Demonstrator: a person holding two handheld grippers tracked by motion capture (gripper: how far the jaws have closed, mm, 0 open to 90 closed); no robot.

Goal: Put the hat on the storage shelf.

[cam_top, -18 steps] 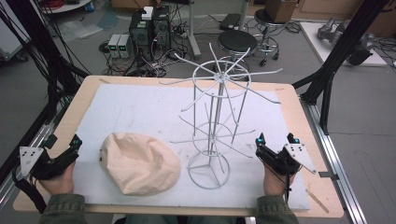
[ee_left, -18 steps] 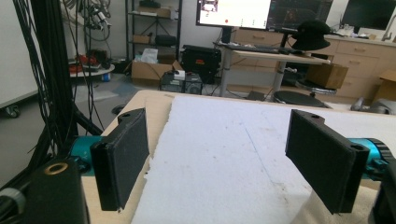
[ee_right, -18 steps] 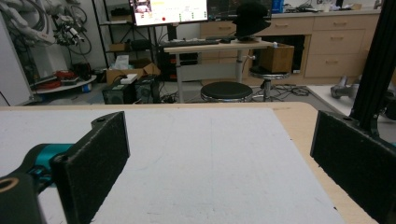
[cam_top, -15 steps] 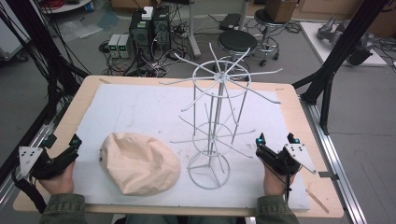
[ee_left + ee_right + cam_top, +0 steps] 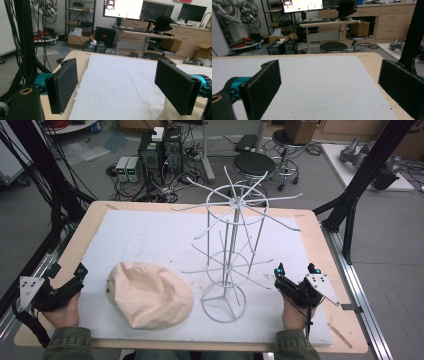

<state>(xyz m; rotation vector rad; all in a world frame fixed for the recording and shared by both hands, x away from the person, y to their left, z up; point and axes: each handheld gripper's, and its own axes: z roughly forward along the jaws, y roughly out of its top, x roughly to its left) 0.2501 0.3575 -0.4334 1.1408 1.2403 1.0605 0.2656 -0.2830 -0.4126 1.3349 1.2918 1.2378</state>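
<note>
Standing upright (axis vertical): wire rack [image 5: 231, 255], beside cap [image 5: 148, 294].

a lab: monitors [image 5: 125, 8] on desks, computer towers [image 5: 161, 147] amid floor cables, black frame struts [image 5: 367, 172].

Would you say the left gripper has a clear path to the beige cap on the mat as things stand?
Probably yes. The left gripper sits open at the table's near left edge, and the beige cap lies just to its right with bare white mat between them. The wire rack stands beyond the cap.
</note>
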